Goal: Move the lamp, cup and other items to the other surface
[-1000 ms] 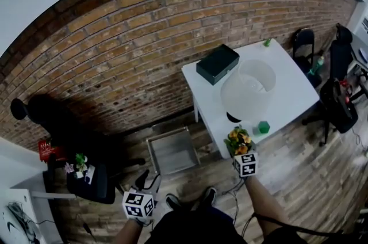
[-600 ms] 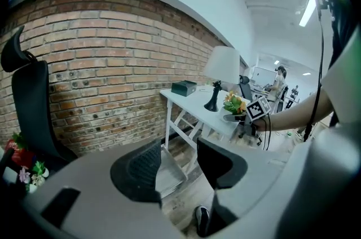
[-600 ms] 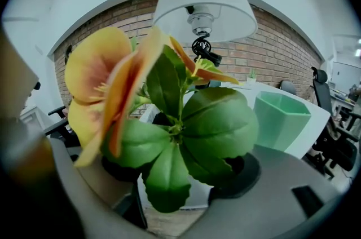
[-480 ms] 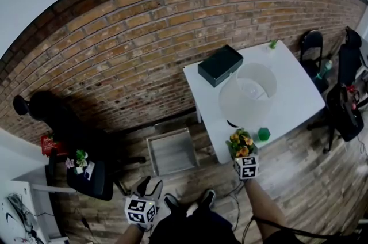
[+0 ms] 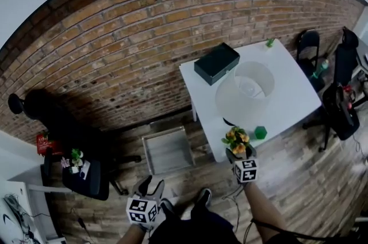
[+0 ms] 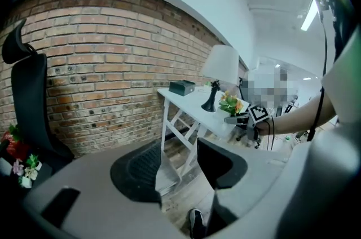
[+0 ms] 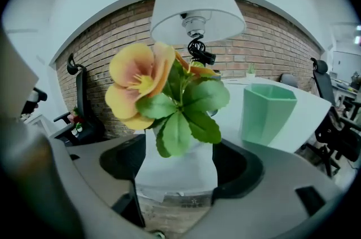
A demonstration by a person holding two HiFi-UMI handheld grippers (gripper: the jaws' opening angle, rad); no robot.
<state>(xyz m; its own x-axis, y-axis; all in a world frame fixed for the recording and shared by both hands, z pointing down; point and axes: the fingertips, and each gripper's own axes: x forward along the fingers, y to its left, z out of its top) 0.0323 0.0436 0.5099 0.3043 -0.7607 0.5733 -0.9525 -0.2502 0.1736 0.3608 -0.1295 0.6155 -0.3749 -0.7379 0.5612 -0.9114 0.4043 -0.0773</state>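
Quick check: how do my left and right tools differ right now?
The right tool is at the edge of the white table; the left tool hangs low over the wooden floor, away from the table. The right tool has the white flower pot between its jaws, which have just been opening; the left tool's jaws frame only floor. Both tools are open.
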